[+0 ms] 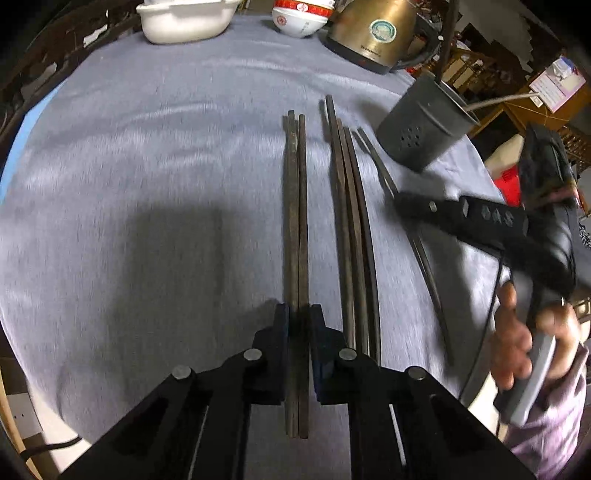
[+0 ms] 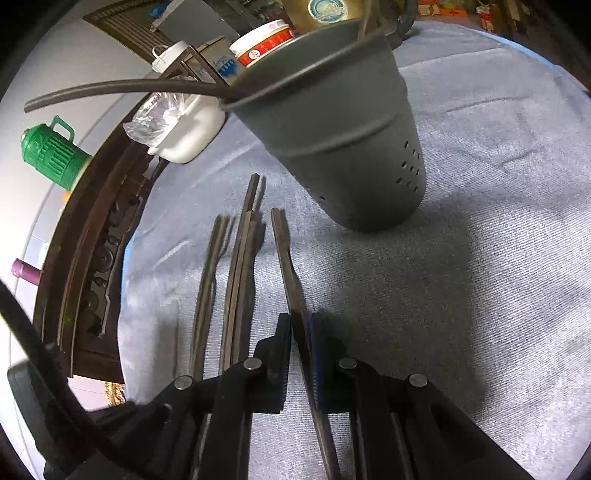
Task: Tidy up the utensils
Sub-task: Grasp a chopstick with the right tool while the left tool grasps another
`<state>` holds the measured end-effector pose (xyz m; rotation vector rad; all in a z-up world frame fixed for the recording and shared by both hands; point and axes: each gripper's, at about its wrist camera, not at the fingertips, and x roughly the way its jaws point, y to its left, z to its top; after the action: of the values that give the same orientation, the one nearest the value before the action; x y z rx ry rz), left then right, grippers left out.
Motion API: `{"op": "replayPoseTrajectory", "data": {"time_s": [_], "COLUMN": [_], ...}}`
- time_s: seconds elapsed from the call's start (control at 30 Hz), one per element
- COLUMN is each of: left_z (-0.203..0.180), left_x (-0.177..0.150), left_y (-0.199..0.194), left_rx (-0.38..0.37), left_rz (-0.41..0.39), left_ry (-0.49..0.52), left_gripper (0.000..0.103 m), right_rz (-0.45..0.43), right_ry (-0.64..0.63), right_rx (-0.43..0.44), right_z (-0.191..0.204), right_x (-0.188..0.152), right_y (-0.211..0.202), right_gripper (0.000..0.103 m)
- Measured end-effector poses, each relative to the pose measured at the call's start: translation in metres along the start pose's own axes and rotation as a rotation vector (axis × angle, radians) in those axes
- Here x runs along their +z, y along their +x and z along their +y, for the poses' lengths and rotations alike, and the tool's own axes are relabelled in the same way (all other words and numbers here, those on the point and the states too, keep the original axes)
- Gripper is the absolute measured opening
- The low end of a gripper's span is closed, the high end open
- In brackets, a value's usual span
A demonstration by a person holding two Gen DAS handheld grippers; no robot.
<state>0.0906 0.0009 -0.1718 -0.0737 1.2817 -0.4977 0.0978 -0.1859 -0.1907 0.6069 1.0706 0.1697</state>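
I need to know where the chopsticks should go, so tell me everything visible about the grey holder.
The holder is a dark grey, matte cup, seemingly metal, tapering toward its base, with a ridge round its wall, small round holes low on one side, and a thin rim. It stands upright on the grey cloth, beyond the chopsticks. At least one dark stick leans out over its rim. No gripper touches it.

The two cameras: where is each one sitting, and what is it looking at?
Left wrist: on the left claw, looking down its fingers at chopsticks it pinches; the right hand shows too.
Right wrist: on the right claw, pinching one chopstick, facing the grey holder.
Shared: holder, chopsticks, grey cloth, gold kettle.
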Motion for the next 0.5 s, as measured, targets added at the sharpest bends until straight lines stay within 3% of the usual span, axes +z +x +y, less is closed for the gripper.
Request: {"op": "replayPoseTrajectory", "data": {"time_s": [0.1, 0.33, 0.5], "left_z": [0.001, 0.011, 0.006], "left_x": [0.007, 0.062, 0.088], "left_y": [-0.003, -0.001, 0.010], "left_rx": [-0.032, 0.033, 0.037], "left_rz": [0.016, -0.045, -0.048], "left_ry": [-0.021, -0.064, -0.073], "left_gripper": [0.011, 0.016, 0.016], "right_rz": [0.005, -0.057, -0.042], "right_ry": [-0.002, -0.074, -0.107], "right_rx": [-0.033, -0.129, -0.148], "right_z": [0.007, 0.026, 0.028], "right_x": [0.006, 0.017, 0.017], "right_y": [0.004, 0.015, 0.015], "right_gripper": [0.015, 0.016, 0.011]}}
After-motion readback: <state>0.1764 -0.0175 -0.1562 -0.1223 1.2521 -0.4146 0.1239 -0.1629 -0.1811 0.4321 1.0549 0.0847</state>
